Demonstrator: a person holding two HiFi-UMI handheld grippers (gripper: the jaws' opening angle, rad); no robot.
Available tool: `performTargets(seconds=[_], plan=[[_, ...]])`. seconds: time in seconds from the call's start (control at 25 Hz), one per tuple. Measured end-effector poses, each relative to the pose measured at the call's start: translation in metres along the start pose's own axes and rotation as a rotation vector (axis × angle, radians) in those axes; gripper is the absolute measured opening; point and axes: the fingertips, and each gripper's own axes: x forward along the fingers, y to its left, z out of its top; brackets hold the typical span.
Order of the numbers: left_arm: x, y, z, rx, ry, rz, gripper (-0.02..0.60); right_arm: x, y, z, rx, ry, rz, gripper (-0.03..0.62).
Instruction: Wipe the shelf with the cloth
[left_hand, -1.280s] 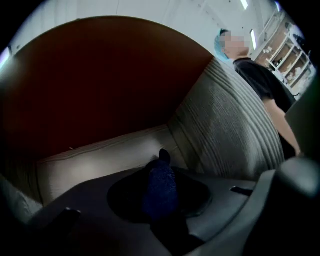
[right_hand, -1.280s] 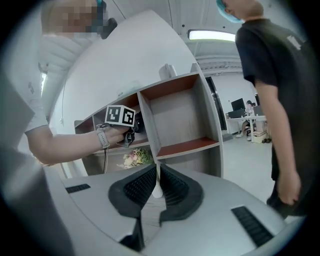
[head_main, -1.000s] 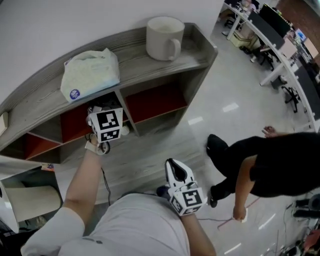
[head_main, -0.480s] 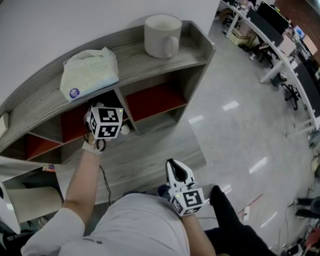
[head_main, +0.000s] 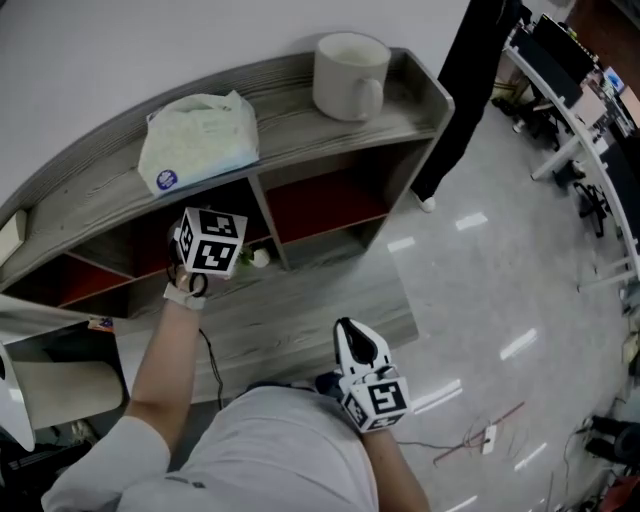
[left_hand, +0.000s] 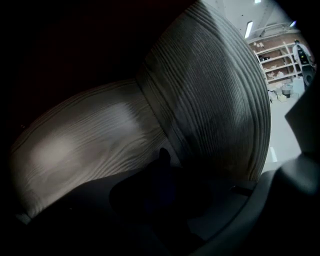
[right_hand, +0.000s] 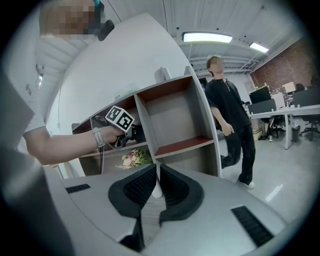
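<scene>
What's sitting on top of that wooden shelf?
A white mug near the right end and a pale bag nearer the middle rest on the shelf top. Whatever lies under the bag is covered.

Head view: from overhead, steeply down on shelf (head_main: 100, 185), left gripper (head_main: 212, 243), right gripper (head_main: 358, 350).
Left gripper view: hard against shelf wood just ahead of jaws.
Right gripper view: farther back, shelf front beyond jaws.
Shared: shelf in all three; left gripper in head and right gripper views.

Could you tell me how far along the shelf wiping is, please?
Done: nothing shows as wiped. In hand: the left gripper, fingers shut, reaches into the shelf compartment under the bag; whether it holds a cloth is too dark to tell. The right gripper hangs empty. Left: seemingly everything, including the top around the mug.
</scene>
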Motion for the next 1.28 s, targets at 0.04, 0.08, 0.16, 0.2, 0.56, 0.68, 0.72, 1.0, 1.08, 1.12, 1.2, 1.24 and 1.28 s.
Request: performTargets(seconds=[0.04, 0.08, 0.16, 0.2, 0.56, 0.68, 0.72, 1.0, 1.08, 1.12, 1.2, 1.24, 1.28], plan=[[-0.001, 0.004, -0.004, -0.018, 0.010, 0.002, 0.078, 0.002, 0.002, 0.000, -0.001, 0.002, 0.009, 0.032], [-0.002, 0.007, -0.008, -0.034, 0.018, 0.005, 0.078, 0.005, 0.004, 0.000, -0.003, 0.004, 0.020, 0.032], [-0.006, 0.017, -0.016, -0.061, 0.031, 0.026, 0.078, 0.009, 0.009, 0.001, -0.008, 0.006, 0.043, 0.032], [-0.009, 0.022, -0.021, -0.073, 0.039, 0.043, 0.078, 0.010, 0.011, 0.001, -0.010, 0.008, 0.055, 0.032], [-0.042, 0.084, -0.095, -0.253, 0.199, 0.204, 0.078, 0.020, 0.027, 0.001, -0.033, 0.019, 0.147, 0.032], [-0.058, 0.109, -0.122, -0.328, 0.221, 0.271, 0.078, 0.021, 0.032, -0.003, -0.039, 0.032, 0.172, 0.032], [-0.060, 0.113, -0.124, -0.351, 0.210, 0.274, 0.077, 0.021, 0.033, -0.004, -0.040, 0.036, 0.178, 0.032], [-0.067, 0.117, -0.132, -0.471, 0.188, 0.303, 0.077, 0.020, 0.041, -0.005, -0.049, 0.045, 0.212, 0.032], [-0.067, 0.115, -0.134, -0.469, 0.197, 0.298, 0.077, 0.018, 0.039, -0.007, -0.047, 0.046, 0.208, 0.032], [-0.066, 0.113, -0.136, -0.457, 0.208, 0.297, 0.077, 0.017, 0.038, -0.007, -0.046, 0.046, 0.203, 0.032], [-0.064, 0.110, -0.137, -0.434, 0.231, 0.293, 0.077, 0.014, 0.034, -0.007, -0.041, 0.044, 0.190, 0.032], [-0.063, 0.109, -0.136, -0.429, 0.239, 0.288, 0.077, 0.013, 0.031, -0.007, -0.039, 0.044, 0.183, 0.032], [-0.062, 0.107, -0.135, -0.427, 0.244, 0.281, 0.077, 0.011, 0.029, -0.007, -0.036, 0.044, 0.176, 0.032]])
